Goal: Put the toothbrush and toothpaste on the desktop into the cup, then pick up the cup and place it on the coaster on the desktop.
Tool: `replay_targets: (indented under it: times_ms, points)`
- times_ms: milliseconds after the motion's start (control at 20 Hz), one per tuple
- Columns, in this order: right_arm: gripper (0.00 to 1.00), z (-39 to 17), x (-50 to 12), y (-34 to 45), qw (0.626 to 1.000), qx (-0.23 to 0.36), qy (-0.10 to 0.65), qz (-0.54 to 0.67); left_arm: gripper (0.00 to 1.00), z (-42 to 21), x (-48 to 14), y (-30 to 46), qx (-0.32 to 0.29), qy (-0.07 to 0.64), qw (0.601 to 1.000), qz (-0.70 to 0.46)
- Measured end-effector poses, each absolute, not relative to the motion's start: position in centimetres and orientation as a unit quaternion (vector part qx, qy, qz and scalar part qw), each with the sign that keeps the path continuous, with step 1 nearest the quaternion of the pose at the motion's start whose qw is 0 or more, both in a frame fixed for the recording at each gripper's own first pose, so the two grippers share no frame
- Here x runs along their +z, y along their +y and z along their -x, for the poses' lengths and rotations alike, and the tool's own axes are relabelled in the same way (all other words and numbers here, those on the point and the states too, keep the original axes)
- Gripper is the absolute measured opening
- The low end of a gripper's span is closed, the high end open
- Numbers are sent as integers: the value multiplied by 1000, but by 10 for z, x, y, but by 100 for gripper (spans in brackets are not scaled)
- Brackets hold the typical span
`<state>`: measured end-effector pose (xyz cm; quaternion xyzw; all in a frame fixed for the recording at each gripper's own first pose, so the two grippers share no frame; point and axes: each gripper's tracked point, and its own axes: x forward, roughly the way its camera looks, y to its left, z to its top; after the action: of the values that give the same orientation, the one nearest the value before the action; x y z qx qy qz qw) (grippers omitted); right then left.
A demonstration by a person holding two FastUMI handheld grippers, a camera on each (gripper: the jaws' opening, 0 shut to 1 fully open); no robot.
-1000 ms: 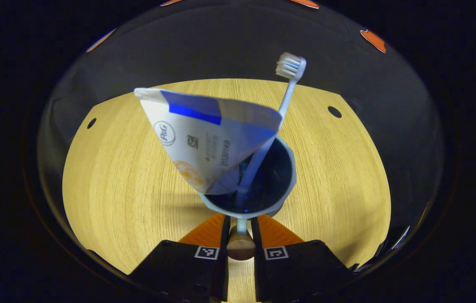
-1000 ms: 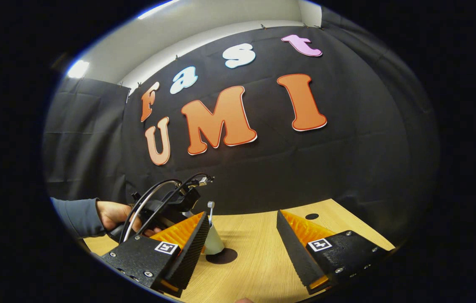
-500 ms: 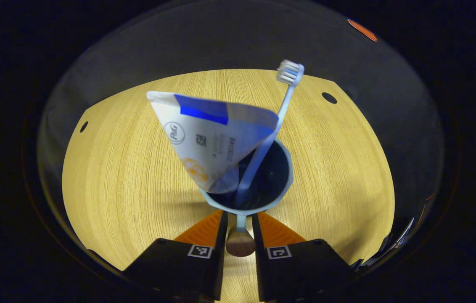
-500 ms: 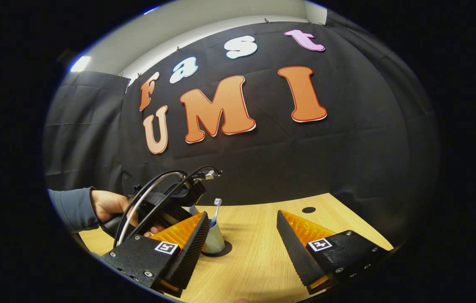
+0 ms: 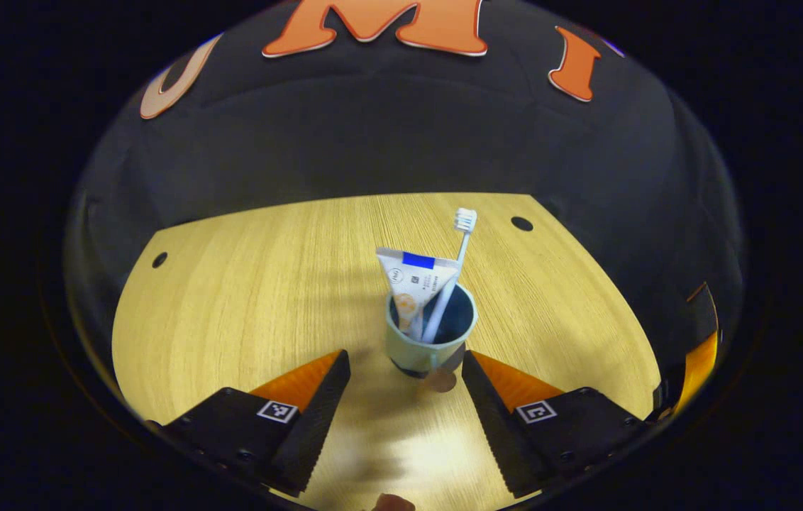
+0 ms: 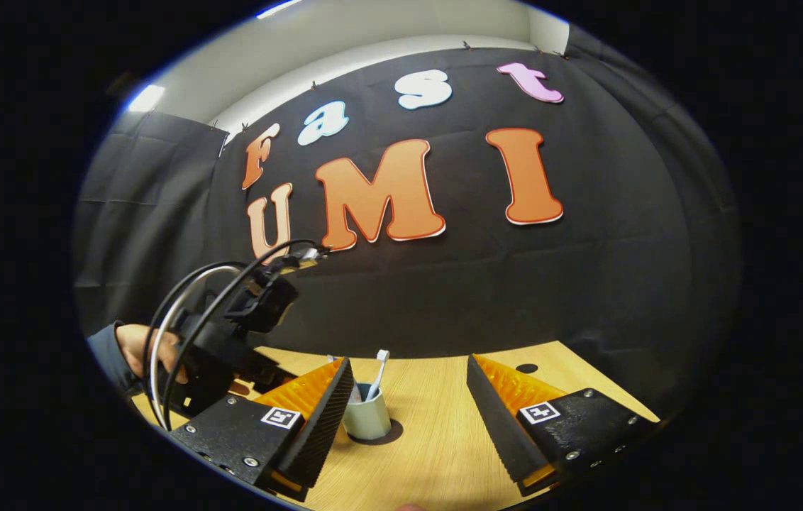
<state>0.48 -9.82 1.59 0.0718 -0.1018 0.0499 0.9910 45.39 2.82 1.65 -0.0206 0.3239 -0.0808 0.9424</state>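
The left gripper, a second ago clamped on the handle of the cup, has let go and drawn back with its jaws wide. The right gripper hangs wide apart over the desktop. The cup stands upright on the dark coaster, with the toothpaste and toothbrush leaning inside.

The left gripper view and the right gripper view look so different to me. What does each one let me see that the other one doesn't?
Left gripper view alone: down into the cup, with the toothpaste standing inside, and the open left gripper drawn back from it. Right gripper view alone: the dark coaster under the cup, a hand holding the other gripper, and the open right gripper. Both: cup, toothbrush and wooden desktop.
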Motion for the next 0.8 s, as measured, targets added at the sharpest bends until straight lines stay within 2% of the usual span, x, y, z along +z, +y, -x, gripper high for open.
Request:
replay_targets:
  times_ms: [50,300,500,600,650,700,800]
  points:
    - [96,-5,18,-94,991,47,-106,-72,100,-450,21,39,-73,299,951,22]
    - [96,3,33,-76,990,40,-124,-59,98,-413,80,95,-29,157,987,32]
    - [96,11,37,-52,991,40,-125,-30,97,-380,121,135,3,56,998,12]
    - [96,16,42,-36,990,47,-130,-13,96,-369,133,147,12,19,1000,8]
    - [100,18,43,-29,990,50,-130,-6,97,-363,137,149,14,5,1000,10]
    - [96,19,43,-21,990,54,-132,0,96,-356,138,151,17,-5,1000,11]
    - [96,22,45,-7,989,66,-135,9,96,-346,144,160,19,-26,999,5]
